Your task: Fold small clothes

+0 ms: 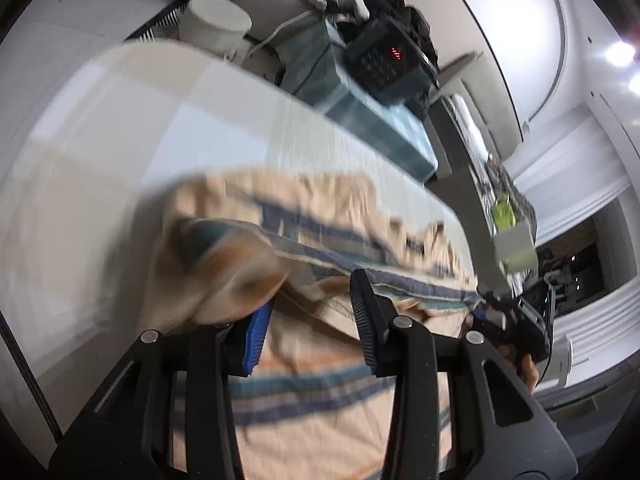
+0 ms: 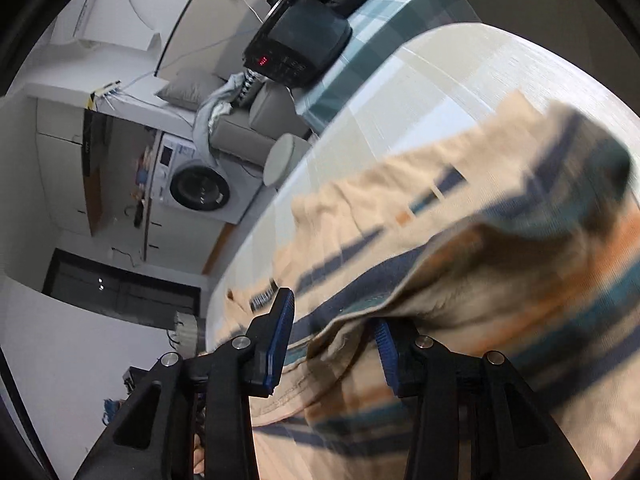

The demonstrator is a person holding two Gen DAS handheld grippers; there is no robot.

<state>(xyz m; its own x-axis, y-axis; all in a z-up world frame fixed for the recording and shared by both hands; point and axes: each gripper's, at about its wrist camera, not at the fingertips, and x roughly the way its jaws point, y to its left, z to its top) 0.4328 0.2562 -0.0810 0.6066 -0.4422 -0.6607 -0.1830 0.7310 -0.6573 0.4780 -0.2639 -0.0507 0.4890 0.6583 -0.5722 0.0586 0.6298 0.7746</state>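
Behind everything sits a lived-in room: a washing machine, a grey sofa and a black appliance with a red display on a checked cloth. Nearer, a pale worktop carries the striped shirt, peach with navy and teal bands, which lies spread toward the far edge and bunches up close to both cameras.

Both tools sit low at the near side of the garment. The left gripper has its jaws partly apart; cloth lies under and between them and a blurred fold drapes over its left finger, but the pads do not look pressed on anything. The right gripper is likewise part open, with a loose fold hanging over its right finger and fabric lying in the gap.

The shirt's long axis runs across in front of the two grippers, from one to the other, so each is at its own end of the near hem. Neither is clearly nearer; the next pinch probably needs both.
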